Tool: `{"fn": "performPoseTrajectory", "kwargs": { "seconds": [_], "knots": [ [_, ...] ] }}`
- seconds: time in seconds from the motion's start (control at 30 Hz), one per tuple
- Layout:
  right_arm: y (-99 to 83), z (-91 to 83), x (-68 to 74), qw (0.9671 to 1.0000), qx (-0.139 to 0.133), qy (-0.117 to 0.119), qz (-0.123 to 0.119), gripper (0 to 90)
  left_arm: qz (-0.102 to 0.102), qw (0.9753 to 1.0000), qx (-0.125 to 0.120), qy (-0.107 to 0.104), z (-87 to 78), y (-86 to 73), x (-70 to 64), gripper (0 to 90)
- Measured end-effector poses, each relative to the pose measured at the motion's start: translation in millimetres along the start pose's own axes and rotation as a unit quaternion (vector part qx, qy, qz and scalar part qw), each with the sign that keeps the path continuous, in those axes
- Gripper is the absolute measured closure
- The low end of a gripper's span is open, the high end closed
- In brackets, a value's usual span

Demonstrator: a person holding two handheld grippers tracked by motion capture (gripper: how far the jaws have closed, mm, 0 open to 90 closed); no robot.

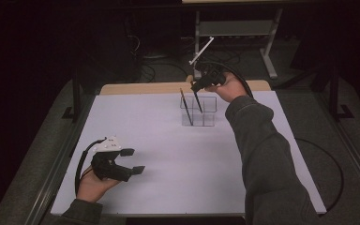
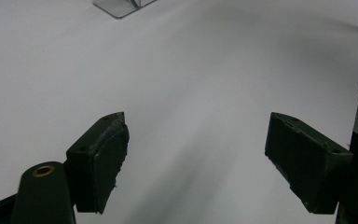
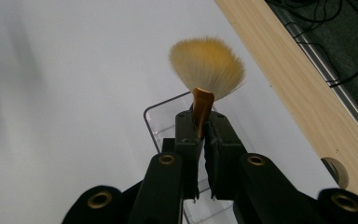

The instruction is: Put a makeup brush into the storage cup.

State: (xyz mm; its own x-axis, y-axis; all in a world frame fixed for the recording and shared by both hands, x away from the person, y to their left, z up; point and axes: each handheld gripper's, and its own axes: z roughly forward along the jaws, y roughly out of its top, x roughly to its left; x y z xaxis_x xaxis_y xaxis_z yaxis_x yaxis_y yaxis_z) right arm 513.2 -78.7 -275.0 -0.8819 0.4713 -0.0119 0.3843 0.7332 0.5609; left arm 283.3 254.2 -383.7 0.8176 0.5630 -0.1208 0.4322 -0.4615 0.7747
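A clear plastic holder (image 1: 208,118) with several compartments stands at the far middle of the white table (image 1: 168,187). A dark-handled brush (image 1: 185,101) leans in it. My right gripper (image 1: 196,86) hovers just above the holder, shut on a second brush (image 1: 198,102) whose handle reaches down into a compartment. In the right gripper view the jaws (image 3: 201,122) clamp the copper ferrule, with the fan of yellowish bristles (image 3: 207,67) spreading beyond the tips over the holder's rim (image 3: 157,112). My left gripper (image 1: 133,161) rests low at the front left, open with nothing in it (image 2: 196,158).
A wooden strip (image 1: 145,87) edges the far side of the table, with a round hole (image 3: 336,171) in it. Beyond stand a metal frame (image 1: 236,29) and loose cables on the dark floor. A corner of the holder (image 2: 121,5) shows far off in the left gripper view.
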Motion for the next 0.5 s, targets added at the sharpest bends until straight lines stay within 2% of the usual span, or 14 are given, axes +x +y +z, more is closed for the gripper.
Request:
{"fn": "performPoseTrajectory", "kwargs": {
  "seconds": [0.5],
  "knots": [
    [-10.8,5.5,-3.0,0.9999,-0.001,0.001,0.016,83.1,0.002,1.0000,0.005,0.001,0.4,-0.1,0.1,20.4]
  ]
}}
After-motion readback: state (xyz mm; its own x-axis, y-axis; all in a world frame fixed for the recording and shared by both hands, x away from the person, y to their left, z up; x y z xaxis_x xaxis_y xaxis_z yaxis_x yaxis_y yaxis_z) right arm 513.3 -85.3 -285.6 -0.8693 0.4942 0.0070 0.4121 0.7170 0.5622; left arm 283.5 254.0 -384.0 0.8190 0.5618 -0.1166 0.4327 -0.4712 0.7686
